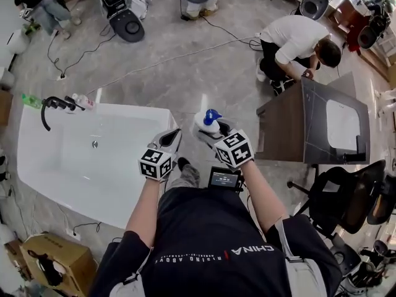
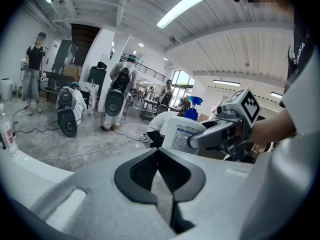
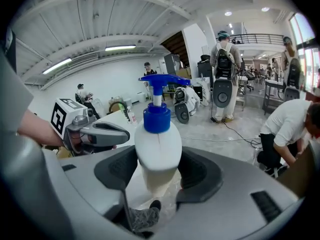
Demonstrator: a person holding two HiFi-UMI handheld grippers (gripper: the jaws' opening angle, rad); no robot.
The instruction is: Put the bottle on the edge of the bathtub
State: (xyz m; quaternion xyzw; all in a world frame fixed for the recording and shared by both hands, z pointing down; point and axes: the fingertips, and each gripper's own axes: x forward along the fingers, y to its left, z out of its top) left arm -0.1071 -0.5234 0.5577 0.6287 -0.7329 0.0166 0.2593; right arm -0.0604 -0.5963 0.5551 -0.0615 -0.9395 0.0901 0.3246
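While the person stands at the near corner of the white bathtub point(image 1: 130, 108), the bottle point(image 1: 208, 124) sits upright in the right gripper point(image 3: 159, 173). Its fingers point(image 3: 201, 173) pinch the white body, just beside the tub's rim and not on it. The left gripper point(image 2: 159, 171) is empty, its fingers point(image 2: 142, 174) pressed together. A black faucet point(image 1: 52, 107) curves over the tub's far edge. To the right stands a dark cabinet point(image 1: 284, 129), with someone point(image 1: 294, 42) crouching behind it. Cables point(image 1: 167, 59) trail across the grey floor point(image 1: 185, 79), and a cardboard box point(image 1: 59, 258) lies by the tub.
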